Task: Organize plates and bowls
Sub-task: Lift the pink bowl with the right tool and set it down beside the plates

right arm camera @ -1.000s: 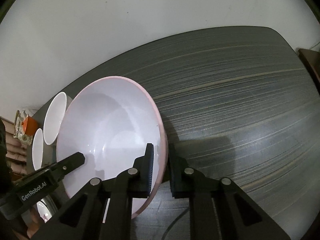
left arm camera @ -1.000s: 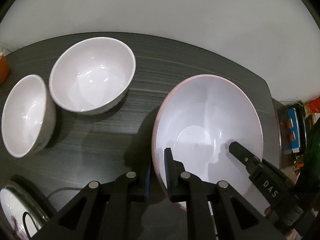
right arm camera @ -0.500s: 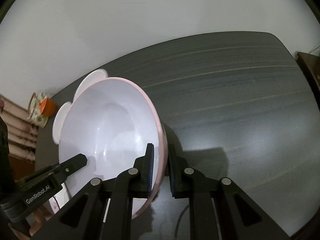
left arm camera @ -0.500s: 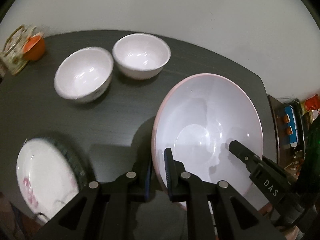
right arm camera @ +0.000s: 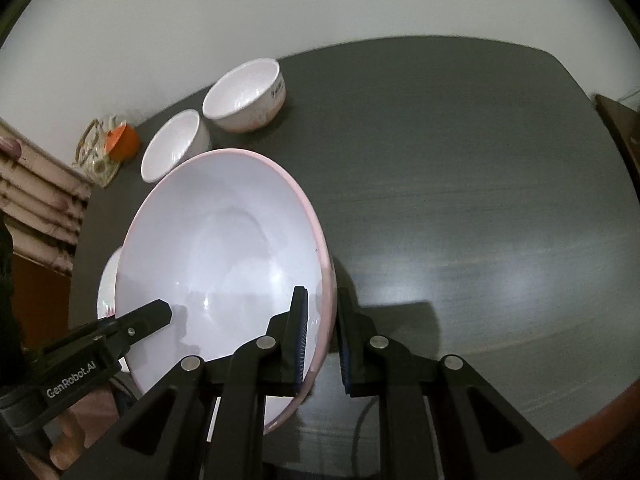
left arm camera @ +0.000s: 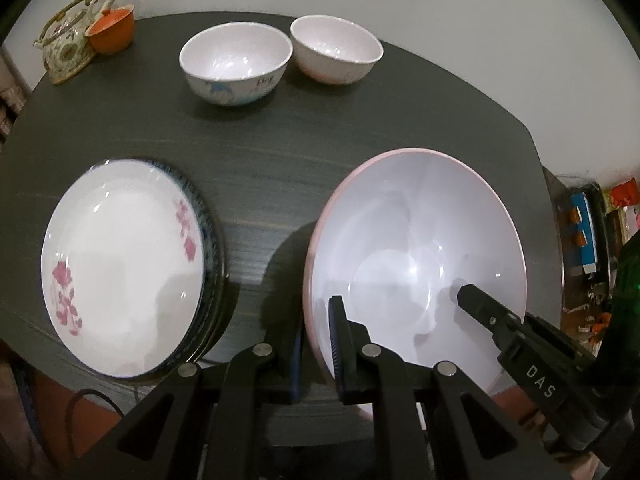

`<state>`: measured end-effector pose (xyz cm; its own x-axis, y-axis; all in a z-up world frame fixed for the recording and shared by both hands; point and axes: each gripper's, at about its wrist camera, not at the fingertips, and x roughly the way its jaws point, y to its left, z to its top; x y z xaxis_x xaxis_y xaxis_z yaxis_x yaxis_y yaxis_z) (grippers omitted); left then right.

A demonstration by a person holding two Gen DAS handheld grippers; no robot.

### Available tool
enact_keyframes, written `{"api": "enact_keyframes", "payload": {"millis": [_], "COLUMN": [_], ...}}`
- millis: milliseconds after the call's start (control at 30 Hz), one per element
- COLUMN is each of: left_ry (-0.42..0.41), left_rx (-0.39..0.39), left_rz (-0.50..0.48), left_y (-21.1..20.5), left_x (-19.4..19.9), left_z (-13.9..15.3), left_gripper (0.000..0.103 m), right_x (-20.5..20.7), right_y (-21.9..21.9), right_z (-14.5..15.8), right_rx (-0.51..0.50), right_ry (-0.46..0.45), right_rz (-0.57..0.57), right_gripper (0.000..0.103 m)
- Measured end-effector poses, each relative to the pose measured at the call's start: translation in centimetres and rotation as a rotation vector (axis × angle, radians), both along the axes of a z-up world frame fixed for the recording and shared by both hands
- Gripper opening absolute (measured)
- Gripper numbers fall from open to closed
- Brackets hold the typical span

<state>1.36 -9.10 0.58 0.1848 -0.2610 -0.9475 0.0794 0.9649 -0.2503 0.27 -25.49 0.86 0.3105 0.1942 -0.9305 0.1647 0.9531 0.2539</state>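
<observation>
Big pink-rimmed bowl (left arm camera: 416, 248) is carried by both tongs: left gripper (left arm camera: 316, 344) pinches its near-left rim, 1 pad inside and 1 outside the wall; right gripper (right arm camera: 322, 336) pinches the opposite rim the same way, jaws nearly closed on the thin wall. Bowl looks clear of the table, tilted a bit, w/ its shadow on the wood below, though lift-off isn't certain. Key relation: flowered plate (left arm camera: 124, 268), sitting on a dark-rimmed plate under it, lies to the left of the bowl in the left wrist view, just beside it w/ a strip of bare table between; in the right wrist view only a sliver of it peeks from behind the bowl's left edge. So left hand is nearer the plate stack; right side is farther. Bowl is round, no long axis; line between the 2 grips runs roughly left-right. Likely next: shift bowl left over the stack and lower, or set it down beside. 2 small bowls (left arm camera: 236, 64) (left arm camera: 336, 54) sit side by side at the far edge, well apart from the big one. Dark wood-grain table (right arm camera: 480, 168), rounded corners, mostly bare on the right. Teapot (left arm camera: 66, 46) and orange cup (left arm camera: 112, 30) at far-left corner. Plain white wall behind; cluttered shelf off to the right, dim light.
</observation>
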Motion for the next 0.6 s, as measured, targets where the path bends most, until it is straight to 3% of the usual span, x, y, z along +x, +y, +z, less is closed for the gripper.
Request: {"api": "enact_keyframes", "payload": {"millis": [600], "left_ry": [0.018], "left_rx": [0.036], "left_rz": [-0.006], "left_y": [0.8], "left_x": [-1.4], "left_z": [-3.2], "left_gripper": [0.012], "right_x": [-3.4], "right_y": [1.5], "right_z": [-2.9], "right_rx": [-0.008], "right_ry": [0.081], "right_rz": [0.018], "right_gripper": [0.016]}}
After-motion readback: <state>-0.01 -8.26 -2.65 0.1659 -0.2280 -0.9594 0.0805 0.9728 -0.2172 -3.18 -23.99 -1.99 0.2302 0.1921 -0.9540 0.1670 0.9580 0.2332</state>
